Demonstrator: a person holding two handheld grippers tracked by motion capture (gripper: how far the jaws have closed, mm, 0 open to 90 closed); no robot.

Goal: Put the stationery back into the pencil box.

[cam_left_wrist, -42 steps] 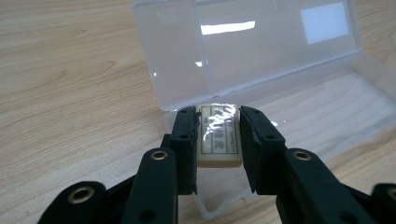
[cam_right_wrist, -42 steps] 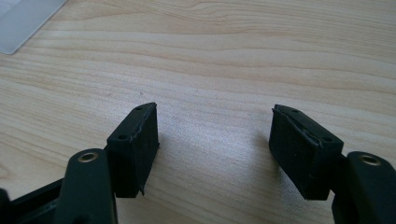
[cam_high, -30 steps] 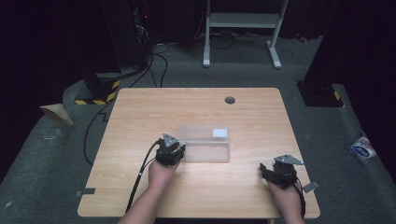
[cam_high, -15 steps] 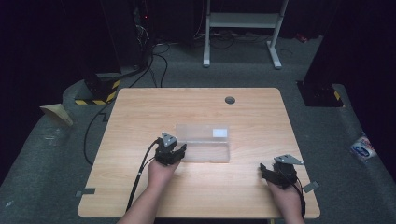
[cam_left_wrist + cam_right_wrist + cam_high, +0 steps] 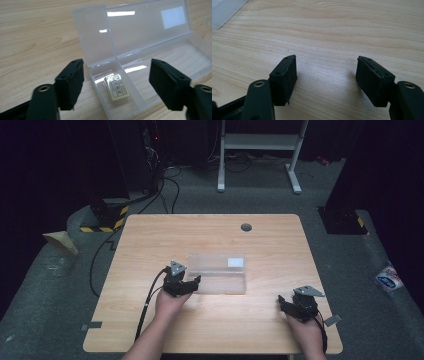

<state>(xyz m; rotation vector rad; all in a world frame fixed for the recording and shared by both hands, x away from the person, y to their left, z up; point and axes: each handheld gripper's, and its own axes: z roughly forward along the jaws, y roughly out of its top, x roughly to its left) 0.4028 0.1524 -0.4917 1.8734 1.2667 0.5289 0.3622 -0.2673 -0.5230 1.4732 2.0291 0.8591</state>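
Left gripper view: the eraser (image 5: pixel 116 88) already lies in the small end compartment of the clear box (image 5: pixel 160 60), lid open toward 12 o'clock. Left gripper (image 5: pixel 116 77) gapes over it; right gripper (image 5: pixel 326 77), also open, idles above the counter (image 5: pixel 337 30). Closing the lid likely remains.

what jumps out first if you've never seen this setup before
A clear plastic box lies open in the middle of the light wooden table, with a small cream eraser with black print in its small end compartment. The left gripper hovers open at that end, while the right gripper sits open over bare wood near the table's right front corner.
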